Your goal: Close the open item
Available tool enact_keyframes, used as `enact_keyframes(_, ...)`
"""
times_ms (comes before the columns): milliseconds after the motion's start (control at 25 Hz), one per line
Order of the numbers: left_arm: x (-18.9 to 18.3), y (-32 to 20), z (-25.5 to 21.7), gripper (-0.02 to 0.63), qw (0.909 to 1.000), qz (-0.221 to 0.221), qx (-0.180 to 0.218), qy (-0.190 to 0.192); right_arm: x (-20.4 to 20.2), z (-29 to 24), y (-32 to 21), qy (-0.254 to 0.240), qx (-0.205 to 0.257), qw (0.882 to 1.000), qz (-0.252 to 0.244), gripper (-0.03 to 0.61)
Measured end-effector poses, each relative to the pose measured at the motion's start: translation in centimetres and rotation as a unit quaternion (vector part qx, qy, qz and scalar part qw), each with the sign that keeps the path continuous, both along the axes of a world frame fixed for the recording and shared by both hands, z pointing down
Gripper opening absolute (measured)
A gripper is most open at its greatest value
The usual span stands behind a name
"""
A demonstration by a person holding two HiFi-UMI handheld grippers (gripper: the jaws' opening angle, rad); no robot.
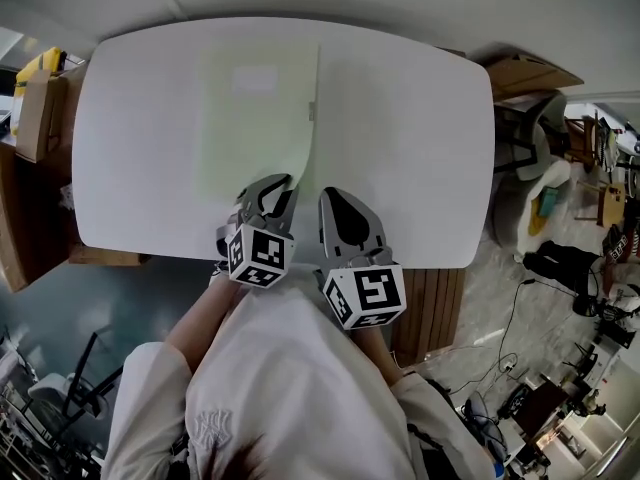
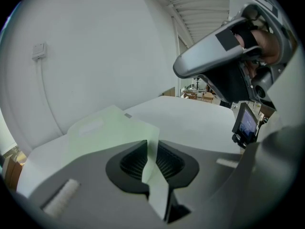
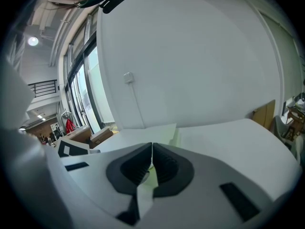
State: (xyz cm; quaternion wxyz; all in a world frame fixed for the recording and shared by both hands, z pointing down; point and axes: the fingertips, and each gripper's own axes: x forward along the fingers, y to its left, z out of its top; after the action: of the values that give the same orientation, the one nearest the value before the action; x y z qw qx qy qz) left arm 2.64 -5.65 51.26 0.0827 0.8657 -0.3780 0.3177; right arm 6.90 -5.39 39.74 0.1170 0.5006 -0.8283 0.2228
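one white table (image 1: 420,148). one pale green folder (image 1: 250,128), the only thing lying on the tabletop; it carries one paler rectangular patch (image 1: 255,78) and one small grey tab (image 1: 312,111) at its edge. two grippers: one left gripper (image 1: 283,188) and one right gripper (image 1: 336,198), with two jaws each, so four jaws in all. two marker cubes, one per gripper: the left cube (image 1: 258,255) and the right cube (image 1: 364,295). one person (image 1: 290,388), with two arms in view. one wall plate (image 2: 39,50), with one cable (image 2: 47,99) running down from it.
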Motion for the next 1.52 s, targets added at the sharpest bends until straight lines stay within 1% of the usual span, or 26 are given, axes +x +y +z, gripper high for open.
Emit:
enact_keyframes(280,0.1,-0.2,0.3,0.051,1.0,0.0,-0.002,-0.004,0.2,0.3,-0.1,-0.002,-0.001,1.0,0.003,0.011)
enact_keyframes(640,0.2,-0.1,1.1,0.055,0.9998,0.003,-0.019,-0.009,0.4,0.4,-0.1,-0.002,-0.006,1.0,0.007,0.011)
enact_keyframes(1080,0.6,-0.3,1.5,0.057,0.9996,0.007,-0.023,-0.013,0.7,0.8,-0.5,-0.003,-0.01,1.0,0.008,0.011)
enact_keyframes(1520,0.9,-0.3,2.4,0.063,0.999,0.018,-0.026,-0.03,0.7,0.8,-0.6,-0.004,-0.01,1.0,0.006,0.011)
